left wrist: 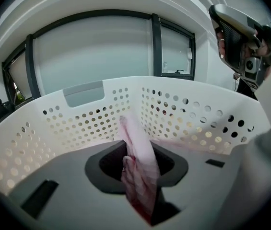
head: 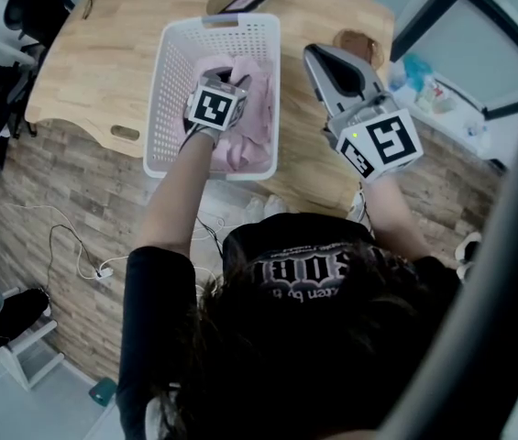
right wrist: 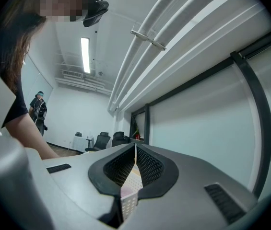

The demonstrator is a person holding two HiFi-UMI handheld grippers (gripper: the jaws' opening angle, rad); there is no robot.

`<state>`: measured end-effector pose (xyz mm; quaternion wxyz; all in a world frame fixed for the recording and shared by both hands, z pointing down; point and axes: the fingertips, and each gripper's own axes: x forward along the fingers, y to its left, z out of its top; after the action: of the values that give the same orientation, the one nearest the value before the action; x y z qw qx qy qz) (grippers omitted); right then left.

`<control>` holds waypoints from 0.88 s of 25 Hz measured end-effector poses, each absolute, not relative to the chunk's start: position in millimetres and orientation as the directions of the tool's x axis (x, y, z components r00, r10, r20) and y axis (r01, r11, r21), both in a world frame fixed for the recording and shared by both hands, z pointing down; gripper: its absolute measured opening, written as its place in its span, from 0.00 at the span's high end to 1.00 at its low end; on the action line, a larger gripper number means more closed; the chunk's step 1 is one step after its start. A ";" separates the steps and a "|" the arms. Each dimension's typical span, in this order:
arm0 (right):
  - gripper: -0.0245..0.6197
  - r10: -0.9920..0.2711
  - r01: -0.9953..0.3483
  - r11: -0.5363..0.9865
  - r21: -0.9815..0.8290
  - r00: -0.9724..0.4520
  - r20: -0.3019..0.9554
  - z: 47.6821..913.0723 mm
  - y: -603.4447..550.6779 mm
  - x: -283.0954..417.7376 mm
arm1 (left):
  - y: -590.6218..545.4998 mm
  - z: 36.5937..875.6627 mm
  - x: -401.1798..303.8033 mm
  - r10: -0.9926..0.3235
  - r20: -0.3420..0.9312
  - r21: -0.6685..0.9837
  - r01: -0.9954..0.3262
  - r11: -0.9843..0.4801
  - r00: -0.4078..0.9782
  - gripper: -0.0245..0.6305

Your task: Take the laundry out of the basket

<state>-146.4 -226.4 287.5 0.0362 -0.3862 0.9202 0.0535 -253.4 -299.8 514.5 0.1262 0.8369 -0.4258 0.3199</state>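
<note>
pinching a thin fold of pink cloth (left wrist: pixel 132 131) in my left claw (left wrist: pixel 137 152); grip looks shallow, may slip clearing the basket (left wrist: pixel 77 114). right claw (right wrist: pixel 134 153) closed, empty.

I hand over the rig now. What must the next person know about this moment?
Left gripper: shut on a pink cloth, inside the white basket.
Right gripper: shut, empty, to the right of the basket.
The pink laundry lies in the basket on the wooden table.
Done: one piece gripped; none visible outside.
Left: lift it out, then the rest.
</note>
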 end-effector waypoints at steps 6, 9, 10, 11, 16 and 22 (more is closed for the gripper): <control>0.91 -0.712 -0.719 0.690 0.077 -0.694 -0.104 290.4 -224.3 -141.6 | -298.7 493.7 -267.0 -0.655 0.607 -0.004 -0.823 -0.568 0.449 0.82; 0.91 -0.715 -0.722 0.688 0.074 -0.692 -0.100 293.1 -223.9 -139.2 | -295.3 472.4 -271.7 -0.689 0.566 -0.010 -0.831 -0.555 0.453 0.84; 0.91 -0.716 -0.723 0.687 0.074 -0.691 -0.099 293.8 -223.9 -138.9 | -294.5 465.6 -272.5 -0.702 0.547 -0.017 -0.832 -0.554 0.456 0.84; 0.91 -0.717 -0.724 0.686 0.073 -0.690 -0.098 294.2 -224.1 -138.4 | -294.0 460.0 -273.2 -0.714 0.529 -0.025 -0.833 -0.553 0.458 0.84; 0.91 -0.727 -0.734 0.676 0.072 -0.680 -0.098 293.2 -225.5 -132.8 | -290.8 441.1 -275.9 -0.750 0.474 -0.030 -0.843 -0.537 0.461 0.86; 0.91 -0.733 -0.740 0.668 0.076 -0.673 -0.104 290.3 -221.9 -131.5 | -288.8 417.3 -280.6 -0.790 0.408 -0.010 -0.863 -0.505 0.457 0.86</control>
<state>-131.5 -221.9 290.3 0.0322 -0.4033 0.9128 0.0558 -280.6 -288.8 417.3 0.0994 0.8478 -0.4874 0.1836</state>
